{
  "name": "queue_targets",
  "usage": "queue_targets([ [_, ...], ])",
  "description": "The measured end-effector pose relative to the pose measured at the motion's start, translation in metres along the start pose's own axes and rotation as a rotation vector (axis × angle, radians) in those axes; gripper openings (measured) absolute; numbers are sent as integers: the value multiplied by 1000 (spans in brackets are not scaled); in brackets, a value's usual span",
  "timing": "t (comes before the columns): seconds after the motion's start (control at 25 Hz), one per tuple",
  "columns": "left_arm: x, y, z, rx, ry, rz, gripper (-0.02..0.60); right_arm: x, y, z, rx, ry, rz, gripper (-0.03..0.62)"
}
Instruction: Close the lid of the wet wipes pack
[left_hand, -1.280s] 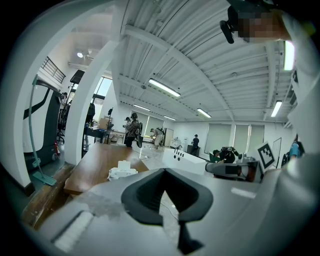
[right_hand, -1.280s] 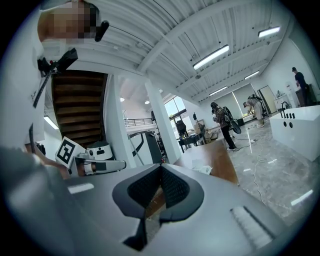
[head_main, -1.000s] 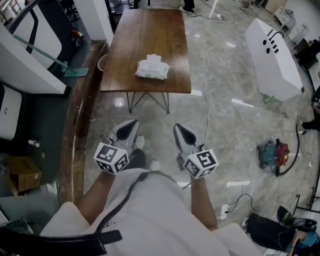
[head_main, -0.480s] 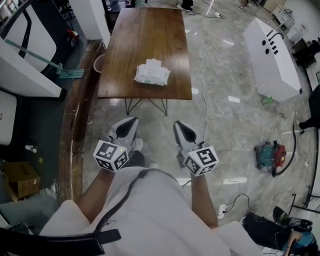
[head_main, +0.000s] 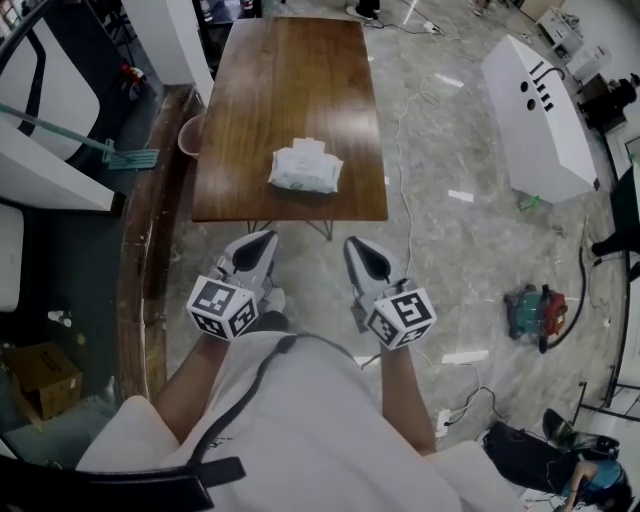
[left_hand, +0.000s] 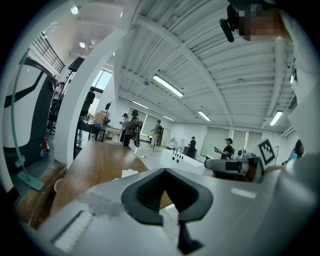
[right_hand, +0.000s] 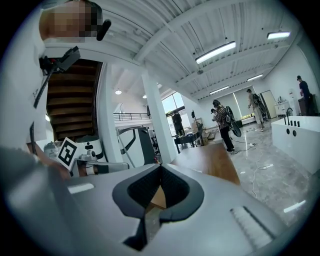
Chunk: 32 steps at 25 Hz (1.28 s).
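Head view, with both gripper views. The left gripper and right gripper are held side by side, each with its jaws brought fully together and nothing between them. The wet wipes pack lies on the wooden tabletop, ahead of both pairs of jaws and roughly midway between their lines, well apart from the tips. Its lid is seen as a white flap at the far side (raised, not pressed flat). Compared with one second earlier, the tabletop's near edge and the pack have drawn closer to the jaw tips; the jaws themselves are unchanged.
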<state>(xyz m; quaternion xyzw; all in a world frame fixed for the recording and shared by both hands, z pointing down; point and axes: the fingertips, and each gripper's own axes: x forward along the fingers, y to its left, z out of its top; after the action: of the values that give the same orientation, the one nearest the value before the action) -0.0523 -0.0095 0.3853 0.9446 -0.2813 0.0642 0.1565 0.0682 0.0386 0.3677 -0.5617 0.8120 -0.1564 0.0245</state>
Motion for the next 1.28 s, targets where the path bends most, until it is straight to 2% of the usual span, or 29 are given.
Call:
queue_targets([
  [0.32, 32, 51, 25, 9, 8, -63, 2, 56, -9, 12, 0, 6, -38, 9],
  [0.72, 61, 105, 30, -11, 38, -108, 2, 102, -22, 13, 21, 13, -97, 9],
  [1.04, 74, 122, 27, -19, 60, -118, 3, 120, -27, 8, 43, 30, -105, 9],
  [1.28, 82, 118, 27, -17, 51, -86, 3, 122, -38, 9, 45, 35, -73, 9],
])
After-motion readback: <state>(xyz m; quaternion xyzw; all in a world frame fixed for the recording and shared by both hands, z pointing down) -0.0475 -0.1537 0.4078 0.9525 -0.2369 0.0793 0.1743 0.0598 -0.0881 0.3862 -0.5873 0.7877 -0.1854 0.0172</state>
